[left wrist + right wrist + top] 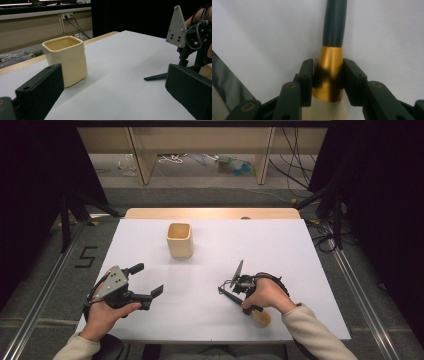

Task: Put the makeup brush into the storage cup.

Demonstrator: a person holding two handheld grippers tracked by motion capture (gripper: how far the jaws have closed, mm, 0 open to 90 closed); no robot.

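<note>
Right gripper view: right gripper [328, 80] clamps brush [329, 72] at gold ferrule | left gripper [147, 280] open, empty, near cup [179, 240]

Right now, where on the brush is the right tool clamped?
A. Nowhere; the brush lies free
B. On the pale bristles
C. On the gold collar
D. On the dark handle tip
C: in the right gripper view both jaws of the right tool press the sides of the gold collar of the brush, between handle and bristles.
</note>
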